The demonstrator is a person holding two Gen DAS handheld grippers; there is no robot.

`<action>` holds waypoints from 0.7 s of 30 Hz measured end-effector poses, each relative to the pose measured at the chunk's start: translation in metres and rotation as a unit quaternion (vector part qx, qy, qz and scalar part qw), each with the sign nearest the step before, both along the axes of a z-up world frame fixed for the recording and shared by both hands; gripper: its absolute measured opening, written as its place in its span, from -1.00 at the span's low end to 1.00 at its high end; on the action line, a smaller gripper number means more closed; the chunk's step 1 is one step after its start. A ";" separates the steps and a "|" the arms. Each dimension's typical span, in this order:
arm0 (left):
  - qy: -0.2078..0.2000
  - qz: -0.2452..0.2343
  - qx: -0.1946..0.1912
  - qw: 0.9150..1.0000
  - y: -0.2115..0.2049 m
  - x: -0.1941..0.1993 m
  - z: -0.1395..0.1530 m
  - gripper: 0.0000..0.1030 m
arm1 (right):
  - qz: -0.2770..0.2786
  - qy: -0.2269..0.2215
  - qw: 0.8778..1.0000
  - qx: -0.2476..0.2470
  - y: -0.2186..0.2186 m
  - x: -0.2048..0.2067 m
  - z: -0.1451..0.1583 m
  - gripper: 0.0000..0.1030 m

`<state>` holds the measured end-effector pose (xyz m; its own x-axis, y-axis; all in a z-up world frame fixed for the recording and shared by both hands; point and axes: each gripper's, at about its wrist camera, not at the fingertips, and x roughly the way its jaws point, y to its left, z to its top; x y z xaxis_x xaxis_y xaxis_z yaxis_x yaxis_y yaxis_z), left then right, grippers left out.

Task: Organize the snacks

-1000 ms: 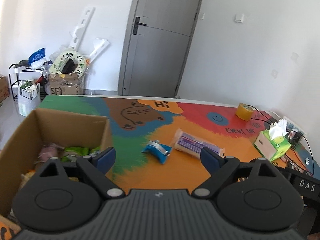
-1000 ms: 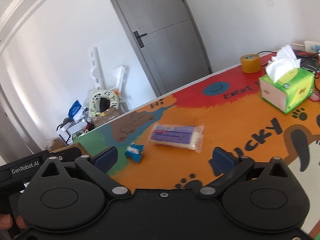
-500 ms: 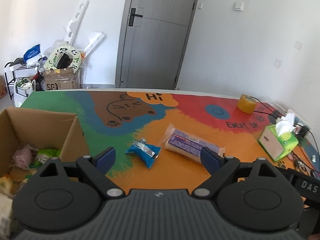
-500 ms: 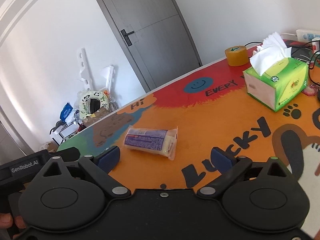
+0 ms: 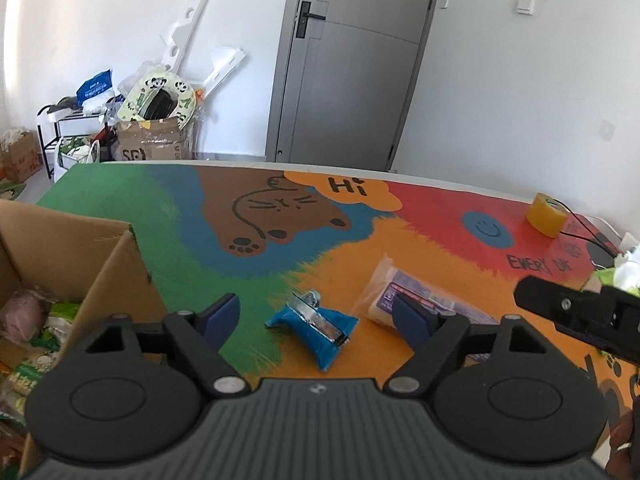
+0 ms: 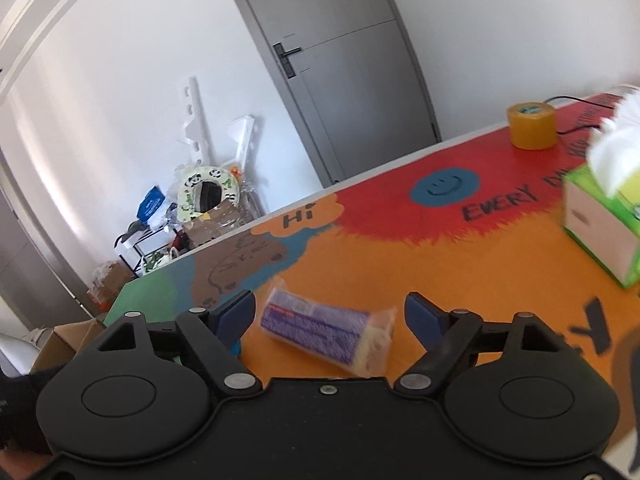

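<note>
With the blue pouch (image 5: 316, 326) and purple pack (image 6: 326, 330) lying close together on the worktop (image 5: 420, 240) beside the box (image 5: 100, 264), both claws, left claw (image 5: 316, 316) and right claw (image 6: 330, 316), are empty and closing, so the 2 may collide or pinch only slippery wrapper.

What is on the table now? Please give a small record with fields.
surface: colourful cartoon-printed table mat
loose snacks: small blue crumpled packet; clear purple-labelled wrapped bar
container: open brown cardboard box, snacks inside
left gripper: closing, nothing gripped
right gripper: closing, nothing gripped
other: yellow tape roll; green tissue box
</note>
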<state>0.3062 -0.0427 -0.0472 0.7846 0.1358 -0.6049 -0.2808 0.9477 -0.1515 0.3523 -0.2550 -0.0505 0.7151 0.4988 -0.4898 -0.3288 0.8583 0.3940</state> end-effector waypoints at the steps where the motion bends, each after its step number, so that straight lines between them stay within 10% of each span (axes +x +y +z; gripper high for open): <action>1: 0.002 0.002 -0.004 1.000 0.001 0.002 -0.001 0.55 | 0.004 0.000 1.000 -0.001 0.003 0.004 -0.001 0.57; 14: 0.013 0.022 -0.001 1.000 0.011 0.022 -0.014 0.39 | 0.042 0.023 0.998 -0.026 0.030 0.034 -0.028 0.54; 21: 0.005 0.022 -0.001 1.000 0.007 0.027 -0.019 0.35 | 0.051 0.059 0.996 -0.034 0.026 0.029 -0.047 0.14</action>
<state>0.3333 -0.0358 -0.0662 0.7722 0.1691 -0.6124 -0.3243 0.9338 -0.1511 0.3810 -0.2288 -0.0973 0.5976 0.5286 -0.6028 -0.3695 0.8488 0.3781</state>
